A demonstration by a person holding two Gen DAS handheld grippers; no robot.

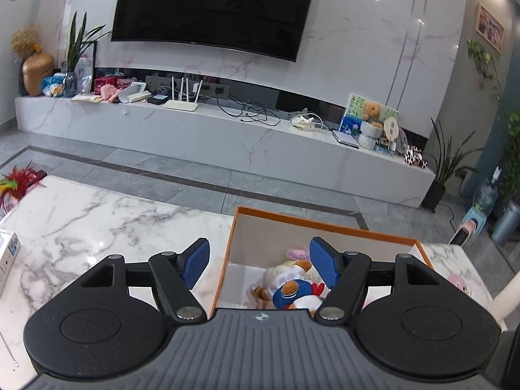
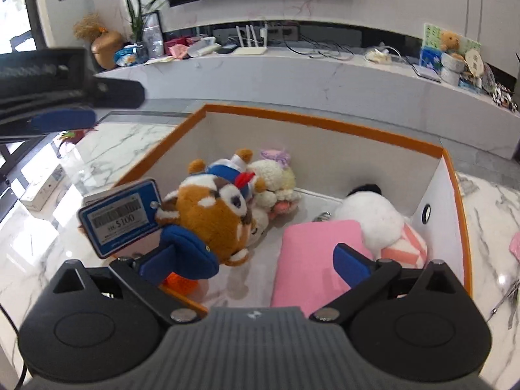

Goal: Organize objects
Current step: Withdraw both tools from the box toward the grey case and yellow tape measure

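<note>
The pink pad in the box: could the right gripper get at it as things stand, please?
Probably yes. The right gripper is open above the orange-rimmed box, and the pink pad lies uncovered right below; the white plush only rests against its far edge.

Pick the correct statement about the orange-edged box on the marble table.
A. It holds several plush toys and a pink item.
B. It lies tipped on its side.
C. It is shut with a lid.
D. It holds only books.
A: the right wrist view looks into the open orange-edged box, where a brown plush toy, a white plush toy and a pink item lie inside.
</note>
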